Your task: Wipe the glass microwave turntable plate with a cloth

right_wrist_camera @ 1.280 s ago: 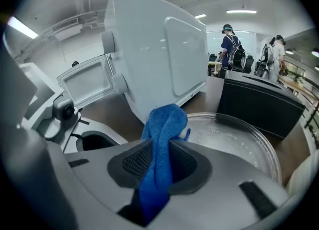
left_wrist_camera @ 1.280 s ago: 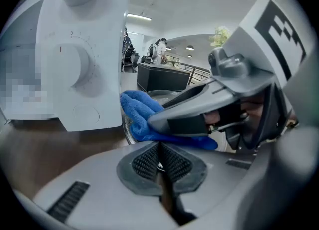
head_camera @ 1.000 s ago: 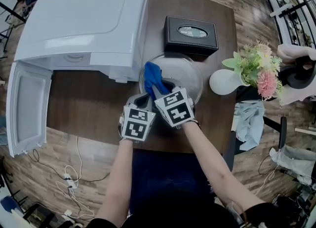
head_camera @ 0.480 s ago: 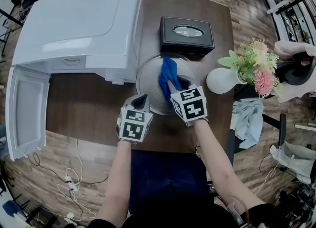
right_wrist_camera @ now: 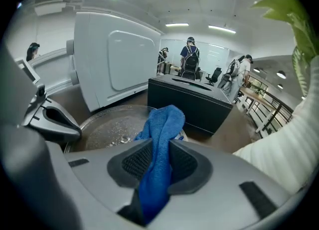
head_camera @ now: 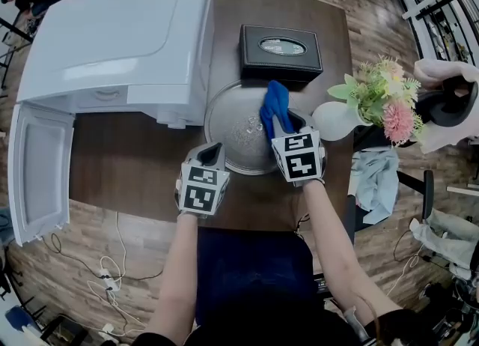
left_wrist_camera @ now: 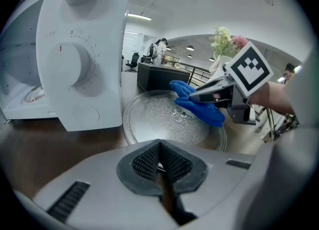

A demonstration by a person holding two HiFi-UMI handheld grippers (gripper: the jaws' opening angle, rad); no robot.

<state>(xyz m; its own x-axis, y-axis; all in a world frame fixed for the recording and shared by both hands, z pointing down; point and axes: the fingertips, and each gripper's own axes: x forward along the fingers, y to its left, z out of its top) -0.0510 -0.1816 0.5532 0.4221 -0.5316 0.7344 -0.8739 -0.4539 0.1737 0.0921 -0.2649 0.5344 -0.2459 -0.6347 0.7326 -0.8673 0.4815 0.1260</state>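
The round glass turntable plate (head_camera: 239,133) lies flat on the dark wooden table, in front of the microwave. My right gripper (head_camera: 284,121) is shut on a blue cloth (head_camera: 275,106) and holds it down on the plate's far right part. In the right gripper view the cloth (right_wrist_camera: 162,124) runs up between the jaws, with the wet, speckled plate (right_wrist_camera: 107,127) below it. My left gripper (head_camera: 212,148) sits at the plate's near left rim. Its jaws are closed, with a glint of the rim pinched between them (left_wrist_camera: 159,147). From the left gripper view the cloth (left_wrist_camera: 197,107) rests on the plate (left_wrist_camera: 154,119).
A white microwave (head_camera: 120,37) stands at the left, its door (head_camera: 37,165) swung open towards me. A black box (head_camera: 281,51) sits just behind the plate. A white vase (head_camera: 340,121) with flowers (head_camera: 382,97) stands close on the right. The table's front edge is right behind my grippers.
My right gripper has dragged the blue cloth across the plate from its left side to its far right side. The left gripper has stayed at the near left rim.
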